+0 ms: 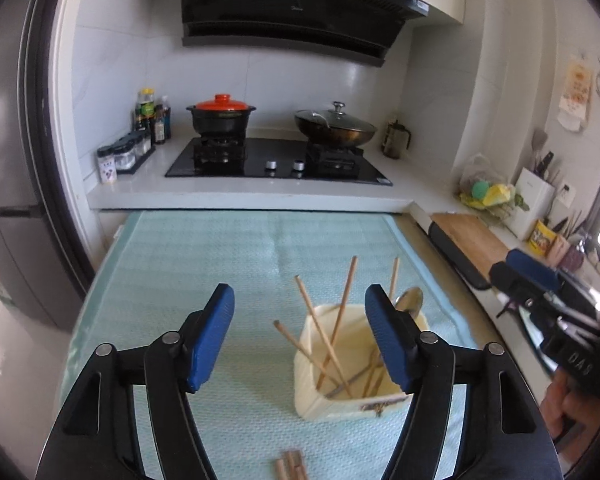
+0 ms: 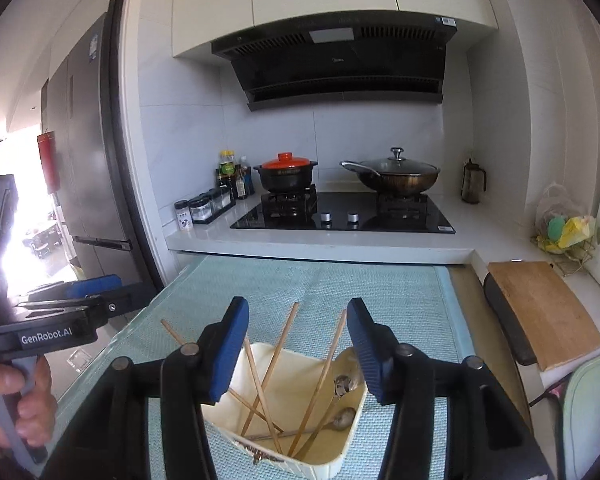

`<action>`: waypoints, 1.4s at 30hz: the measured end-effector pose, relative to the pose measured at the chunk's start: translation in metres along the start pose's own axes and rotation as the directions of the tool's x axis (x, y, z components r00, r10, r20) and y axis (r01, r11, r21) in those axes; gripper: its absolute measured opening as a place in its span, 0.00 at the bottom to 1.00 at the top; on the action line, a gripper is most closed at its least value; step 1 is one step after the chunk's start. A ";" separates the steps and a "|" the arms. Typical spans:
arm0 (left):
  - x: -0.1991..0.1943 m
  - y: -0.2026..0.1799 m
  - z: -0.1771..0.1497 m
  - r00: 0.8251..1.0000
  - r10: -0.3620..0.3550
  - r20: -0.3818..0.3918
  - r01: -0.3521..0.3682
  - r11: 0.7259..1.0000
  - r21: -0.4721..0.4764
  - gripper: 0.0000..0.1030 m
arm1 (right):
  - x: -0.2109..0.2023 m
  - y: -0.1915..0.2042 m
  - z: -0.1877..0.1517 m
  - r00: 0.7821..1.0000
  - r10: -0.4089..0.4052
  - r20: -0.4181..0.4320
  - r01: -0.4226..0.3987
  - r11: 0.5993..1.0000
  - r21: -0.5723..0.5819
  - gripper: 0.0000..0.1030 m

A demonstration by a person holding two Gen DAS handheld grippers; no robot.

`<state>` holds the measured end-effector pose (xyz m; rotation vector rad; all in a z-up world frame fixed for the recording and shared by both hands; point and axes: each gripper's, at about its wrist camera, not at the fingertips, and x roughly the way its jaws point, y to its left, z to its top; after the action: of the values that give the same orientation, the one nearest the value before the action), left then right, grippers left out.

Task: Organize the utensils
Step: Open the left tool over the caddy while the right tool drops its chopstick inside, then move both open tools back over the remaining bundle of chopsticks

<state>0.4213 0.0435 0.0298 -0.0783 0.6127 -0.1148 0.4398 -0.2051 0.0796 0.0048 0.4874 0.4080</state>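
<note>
Mostly done: the cream fabric-lined square bin [image 2: 300, 400] at six o'clock on the pale-green woven mat [image 1: 220, 248] holds wooden chopsticks [image 2: 278, 350] and metal spoons [image 2: 342, 418]. Probably more chopsticks [image 1: 290, 464] lie outside. Left gripper [image 1: 300, 340] and right gripper [image 2: 298, 350] gape empty.

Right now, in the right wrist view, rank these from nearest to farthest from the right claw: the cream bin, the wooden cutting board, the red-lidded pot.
1. Cream bin: directly beneath the open right claw, holding chopsticks and spoons.
2. Wooden cutting board: off to the right, on the counter edge.
3. Red-lidded pot: farthest, on the stove's left burner at the back.
</note>
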 end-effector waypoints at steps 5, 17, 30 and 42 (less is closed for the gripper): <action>-0.045 0.017 -0.054 0.996 0.056 -0.071 -0.042 0.984 0.174 0.83 | -0.051 0.012 -0.046 0.999 0.001 -0.040 -0.005 0.994 -0.107 0.54; -0.093 0.031 -0.196 0.972 0.040 -0.233 -0.025 0.997 0.068 0.86 | -0.109 0.021 -0.204 0.976 -0.086 -0.201 0.063 0.991 -0.115 0.55; -0.081 0.040 -0.244 0.971 -0.019 -0.236 -0.018 0.988 -0.156 0.86 | -0.124 0.000 -0.261 0.950 -0.154 -0.273 0.168 0.985 0.027 0.55; -0.073 0.030 -0.265 0.965 -0.016 -0.261 -0.020 0.991 -0.132 0.86 | -0.115 0.010 -0.272 0.944 -0.115 -0.309 0.147 0.986 0.080 0.55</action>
<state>0.2112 0.0728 -0.1482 -0.1948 0.8846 -0.0823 0.2194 -0.2643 -0.1080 0.0083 0.8087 0.2524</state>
